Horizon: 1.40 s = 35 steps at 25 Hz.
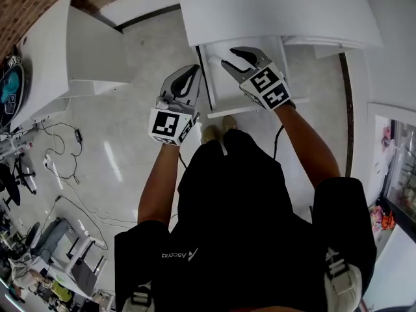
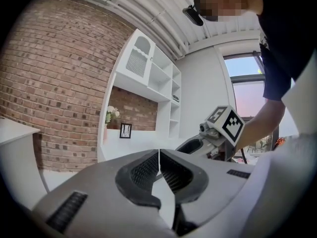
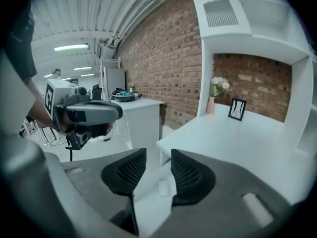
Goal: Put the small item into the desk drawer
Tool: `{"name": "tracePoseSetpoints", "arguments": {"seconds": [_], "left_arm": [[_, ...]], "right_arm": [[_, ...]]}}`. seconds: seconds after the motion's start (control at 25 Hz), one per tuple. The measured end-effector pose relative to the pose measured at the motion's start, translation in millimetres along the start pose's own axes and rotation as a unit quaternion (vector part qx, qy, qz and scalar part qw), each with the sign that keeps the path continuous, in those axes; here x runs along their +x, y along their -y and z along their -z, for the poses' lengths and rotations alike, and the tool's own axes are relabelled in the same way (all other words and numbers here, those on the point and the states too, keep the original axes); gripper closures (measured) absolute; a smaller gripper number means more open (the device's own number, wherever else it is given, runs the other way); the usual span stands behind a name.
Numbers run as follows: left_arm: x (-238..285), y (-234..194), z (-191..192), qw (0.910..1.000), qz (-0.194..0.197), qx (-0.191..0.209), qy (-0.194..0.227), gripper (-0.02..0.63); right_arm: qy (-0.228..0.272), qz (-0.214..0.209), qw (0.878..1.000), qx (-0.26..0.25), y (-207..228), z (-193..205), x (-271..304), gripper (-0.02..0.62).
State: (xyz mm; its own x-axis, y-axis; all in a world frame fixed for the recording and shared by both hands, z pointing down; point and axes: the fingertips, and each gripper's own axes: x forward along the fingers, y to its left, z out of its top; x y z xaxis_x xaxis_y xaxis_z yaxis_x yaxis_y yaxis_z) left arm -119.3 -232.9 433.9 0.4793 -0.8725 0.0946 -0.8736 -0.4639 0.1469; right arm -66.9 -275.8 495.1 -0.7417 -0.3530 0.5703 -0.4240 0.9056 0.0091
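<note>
The white desk drawer [image 1: 257, 108] stands pulled out under the desk [image 1: 273, 8]. My right gripper [image 1: 229, 56] hangs over its inside, open. In the right gripper view a small white item [image 3: 167, 186] lies on the white drawer floor below the right gripper [image 3: 158, 155], close to the right-hand pad, and the pads do not press on it. My left gripper [image 1: 193, 73] is just left of the drawer's side wall, shut and empty. Its pads meet in the left gripper view [image 2: 159, 155], where the right gripper [image 2: 198, 145] shows beyond.
On the desk stand a vase of flowers [image 3: 216, 95] and a small picture frame [image 3: 237, 109], under a white shelf unit [image 2: 148, 73] against a brick wall. A second white desk [image 1: 45, 64] is at the left, with cables [image 1: 65, 168] on the floor. The person's shoes [image 1: 218, 132] are near the drawer front.
</note>
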Motion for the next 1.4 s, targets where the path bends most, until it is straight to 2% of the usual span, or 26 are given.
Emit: {"name": "tracePoseSetpoints", "arguments": {"seconds": [0.24, 0.44, 0.56, 0.68, 0.88, 1.04, 1.16, 1.4], "left_arm": [[-7.1, 22.5, -51.1, 0.9990, 0.024, 0.010, 0.038, 0.601], [-19.5, 47.2, -92.7, 0.9963, 0.050, 0.013, 0.069, 0.601], [-27.3, 60.2, -112.2, 0.9946, 0.063, 0.011, 0.081, 0.601], [-34.1, 73.2, -129.1, 0.9930, 0.072, 0.014, 0.092, 0.601], [-44.6, 93.6, -147.1, 0.9879, 0.092, 0.066, 0.106, 0.601], [-52.5, 106.4, -143.4, 0.9874, 0.101, 0.082, 0.090, 0.601], [-53.8, 113.8, -154.6, 0.9849, 0.108, 0.075, 0.112, 0.601], [-57.8, 127.1, -149.2, 0.9856, 0.110, 0.076, 0.103, 0.601]], "right_arm": [[0.117, 0.023, 0.993, 0.001, -22.2, -63.5, -63.6, 0.486], [0.216, 0.030, 0.976, -0.022, -48.3, -117.4, -115.8, 0.545], [0.255, 0.028, 0.966, -0.030, -61.9, -136.1, -142.0, 0.561], [0.280, 0.032, 0.959, -0.024, -67.9, -144.7, -165.1, 0.583], [0.318, 0.022, 0.948, -0.002, -74.4, -147.1, -187.4, 0.592], [0.345, 0.015, 0.938, 0.016, -77.1, -141.0, -203.1, 0.594], [0.349, 0.013, 0.937, 0.020, -79.9, -135.3, -207.4, 0.594], [0.343, 0.011, 0.939, 0.010, -88.0, -124.4, -214.9, 0.595]]}}
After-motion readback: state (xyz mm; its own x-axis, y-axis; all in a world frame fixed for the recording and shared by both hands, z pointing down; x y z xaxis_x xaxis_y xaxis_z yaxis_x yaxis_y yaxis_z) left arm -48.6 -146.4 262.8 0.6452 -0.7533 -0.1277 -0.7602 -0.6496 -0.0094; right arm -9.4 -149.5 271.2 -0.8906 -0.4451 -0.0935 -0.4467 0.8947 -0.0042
